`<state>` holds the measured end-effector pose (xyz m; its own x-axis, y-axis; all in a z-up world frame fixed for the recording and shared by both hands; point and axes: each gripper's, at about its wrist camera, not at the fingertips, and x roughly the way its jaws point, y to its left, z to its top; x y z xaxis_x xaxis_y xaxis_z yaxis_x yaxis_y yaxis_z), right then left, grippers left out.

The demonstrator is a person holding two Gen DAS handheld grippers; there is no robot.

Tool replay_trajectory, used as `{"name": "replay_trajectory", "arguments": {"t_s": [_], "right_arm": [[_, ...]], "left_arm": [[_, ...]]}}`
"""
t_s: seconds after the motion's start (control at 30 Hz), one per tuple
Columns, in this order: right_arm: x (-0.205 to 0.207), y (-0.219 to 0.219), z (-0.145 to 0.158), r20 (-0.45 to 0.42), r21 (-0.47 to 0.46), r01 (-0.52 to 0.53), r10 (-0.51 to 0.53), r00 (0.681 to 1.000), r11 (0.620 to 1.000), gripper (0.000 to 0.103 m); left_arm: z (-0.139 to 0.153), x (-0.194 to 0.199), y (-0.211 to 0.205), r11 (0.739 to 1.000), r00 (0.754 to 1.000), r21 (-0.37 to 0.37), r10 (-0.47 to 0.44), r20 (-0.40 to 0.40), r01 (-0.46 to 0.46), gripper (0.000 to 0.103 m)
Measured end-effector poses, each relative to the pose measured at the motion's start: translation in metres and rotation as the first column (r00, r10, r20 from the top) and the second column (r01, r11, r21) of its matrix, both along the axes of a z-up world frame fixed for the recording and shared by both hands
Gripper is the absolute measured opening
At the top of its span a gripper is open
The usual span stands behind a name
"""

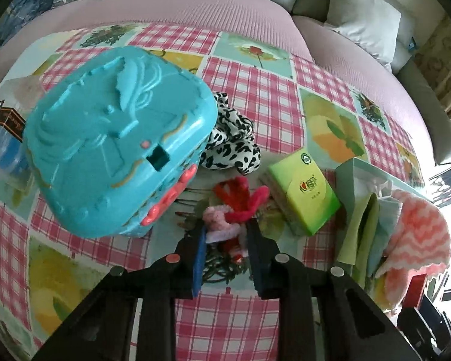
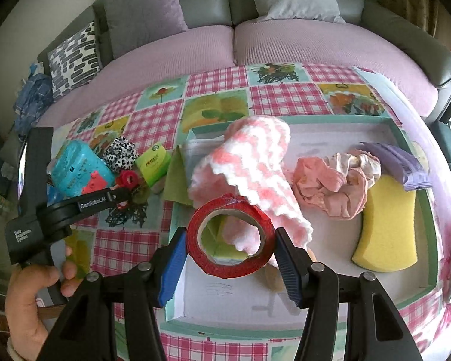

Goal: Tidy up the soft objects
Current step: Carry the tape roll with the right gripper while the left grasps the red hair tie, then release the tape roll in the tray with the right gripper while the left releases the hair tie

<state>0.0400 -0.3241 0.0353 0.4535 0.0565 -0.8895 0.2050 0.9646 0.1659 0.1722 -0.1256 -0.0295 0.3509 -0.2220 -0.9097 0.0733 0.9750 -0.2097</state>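
fuzzy pipe cleaners [image 1: 225, 213] in left tool [image 1: 225, 234]

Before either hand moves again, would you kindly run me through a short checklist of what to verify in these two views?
1. Left gripper closed on the fuzzy pipe-cleaner bundle: ok, the bundle sits between the blue pads.
2. Right gripper holding the red tape roll: ok, pads press both sides.
3. Tape over the tray: ok.
4. Bare tray floor for a drop: ok, in front of the pink-and-white knit cloth.
5. Knit cloth fully inside the tray: cannot tell.
6. Teal toy case clear of the left gripper: ok.
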Motion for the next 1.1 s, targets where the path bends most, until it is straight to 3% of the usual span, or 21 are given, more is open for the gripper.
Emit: {"name": "replay_trajectory", "arguments": {"t_s": [0.37,0.7,0.87,1.1], "right_arm": [[-0.017,-0.004,0.022,0.070,0.012,0.000,-0.001,0.998,1.000,0.060],[-0.033,-0.036,0.036,0.103,-0.001,0.086,-0.085,0.991,0.996,0.060],[-0.040,-0.063,0.020,0.034,-0.015,0.157,-0.157,0.987,0.987,0.060],[-0.044,-0.077,-0.001,-0.050,-0.030,0.166,-0.168,0.985,0.986,0.060]], "left_arm": [[0.052,-0.031,0.007,0.997,0.990,-0.050,-0.050,0.128,0.057,0.026],[0.089,-0.070,-0.014,0.979,0.961,-0.059,-0.179,0.212,0.195,0.026],[0.088,-0.086,-0.046,0.953,0.936,-0.025,-0.291,0.200,0.302,0.027],[0.062,-0.112,-0.092,0.895,0.889,0.000,-0.444,0.109,0.447,0.027]]}}
